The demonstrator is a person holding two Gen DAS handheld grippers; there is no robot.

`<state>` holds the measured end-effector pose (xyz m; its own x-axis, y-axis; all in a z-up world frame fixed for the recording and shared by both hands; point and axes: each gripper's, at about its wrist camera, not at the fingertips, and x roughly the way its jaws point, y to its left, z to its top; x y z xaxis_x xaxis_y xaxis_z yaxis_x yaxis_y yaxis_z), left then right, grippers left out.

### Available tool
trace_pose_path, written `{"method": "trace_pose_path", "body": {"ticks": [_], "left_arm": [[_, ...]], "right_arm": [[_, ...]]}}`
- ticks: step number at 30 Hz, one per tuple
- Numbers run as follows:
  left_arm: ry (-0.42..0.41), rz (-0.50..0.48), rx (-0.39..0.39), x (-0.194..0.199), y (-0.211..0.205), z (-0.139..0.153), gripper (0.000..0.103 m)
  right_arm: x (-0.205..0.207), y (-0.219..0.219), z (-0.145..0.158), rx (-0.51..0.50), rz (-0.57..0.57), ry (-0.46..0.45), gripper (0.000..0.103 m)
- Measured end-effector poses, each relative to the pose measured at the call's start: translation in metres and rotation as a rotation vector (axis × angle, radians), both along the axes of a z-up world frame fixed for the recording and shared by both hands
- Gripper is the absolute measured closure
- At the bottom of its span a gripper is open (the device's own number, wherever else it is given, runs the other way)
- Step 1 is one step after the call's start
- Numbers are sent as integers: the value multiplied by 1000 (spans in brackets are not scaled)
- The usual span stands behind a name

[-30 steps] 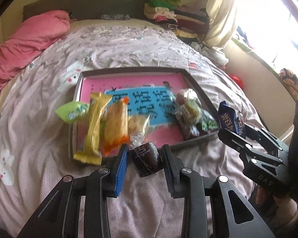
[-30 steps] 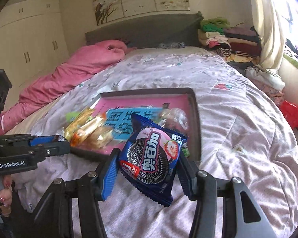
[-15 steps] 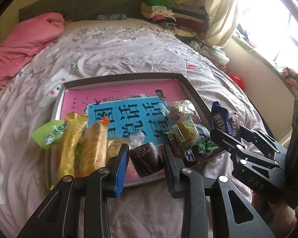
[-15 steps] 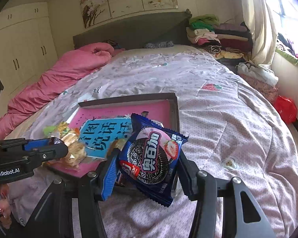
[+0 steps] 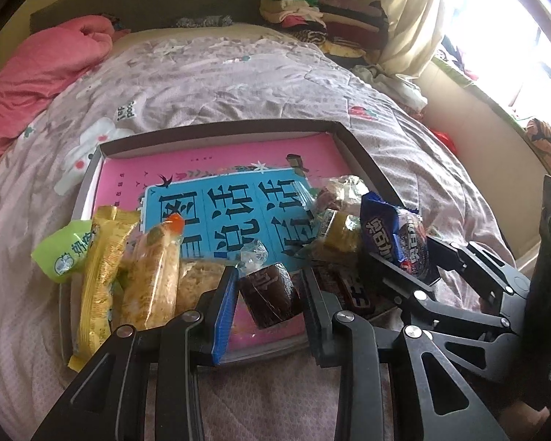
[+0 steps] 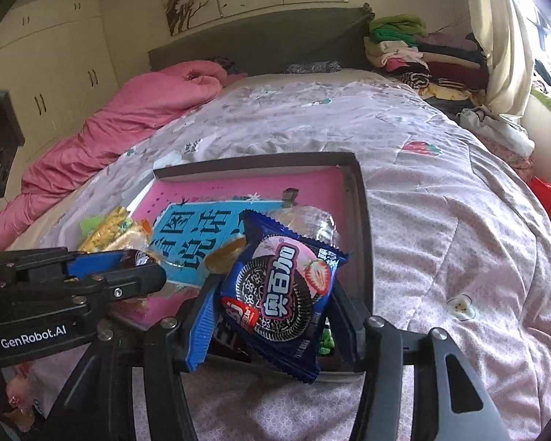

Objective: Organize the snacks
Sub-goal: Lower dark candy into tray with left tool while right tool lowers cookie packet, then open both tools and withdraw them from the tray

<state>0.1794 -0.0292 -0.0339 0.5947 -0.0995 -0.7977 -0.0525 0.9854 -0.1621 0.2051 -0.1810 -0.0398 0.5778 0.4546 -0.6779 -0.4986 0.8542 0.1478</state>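
A quilted bed (image 5: 238, 84) carries a shallow tray (image 5: 216, 130) at centre; at its six o'clock the left gripper (image 5: 266, 294) clamps a small dark-wrapped snack (image 5: 270, 296); at four o'clock the right gripper (image 6: 270, 294) is easing apart, its blue cookie packet (image 6: 281, 294) between the pads.

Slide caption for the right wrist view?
Right gripper, jaws opening, with blue cookie packet over shallow tray on the bed.

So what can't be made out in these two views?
- Right wrist view: the snacks under the blue cookie packet are hidden by it and the right tool.
- Left wrist view: the tray's near right corner is covered by both tools; the brown snack has an unreadable label.
- Both views: the tray's near edge is blocked by tool bodies.
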Motion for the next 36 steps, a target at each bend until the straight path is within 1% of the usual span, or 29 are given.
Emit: {"method": "trace_pose_path", "body": {"ticks": [5, 9, 12, 14, 16, 18, 19, 20, 21, 23, 25, 28, 31, 34, 36], "left_arm": [[-5, 7, -11, 0, 2, 0, 68], [-14, 11, -18, -3, 4, 2, 55], [-20, 13, -26, -7, 7, 7, 53], [-26, 15, -25, -12, 8, 10, 48], [-34, 19, -23, -21, 8, 15, 39], [-41, 17, -15, -31, 7, 19, 36], [-42, 22, -5, -37, 7, 21, 32], [-41, 25, 4, -44, 7, 23, 30], [-38, 25, 12, -51, 7, 24, 28], [-28, 37, 27, -63, 6, 25, 28], [-10, 52, 37, -77, 5, 24, 27], [14, 71, 69, -98, 1, 22, 25], [25, 91, 84, -116, 1, 22, 24], [26, 114, 82, -130, 4, 24, 24], [25, 122, 91, -137, 6, 25, 24]], "right_arm": [[-2, -2, 1, 13, -7, 1, 44], [-4, -7, 4, 20, -24, -1, 39], [-8, -13, 10, 36, -36, -13, 36], [-12, -17, 15, 44, -43, -23, 35], [-17, -22, 19, 48, -58, -31, 34], [-25, -27, 24, 49, -70, -36, 33], [-30, -28, 28, 48, -73, -41, 30], [-36, -29, 30, 44, -77, -40, 27], [-40, -30, 33, 40, -83, -39, 26], [-53, -31, 39, 44, -100, -35, 22], [-66, -30, 44, 37, -101, -38, 21], [-86, -25, 48, -3, -91, -34, 17], [-106, -20, 47, -23, -81, -14, 11], [-117, -17, 42, -62, -95, 16, 10], [-120, -20, 39, -61, -111, 36, 9]]}}
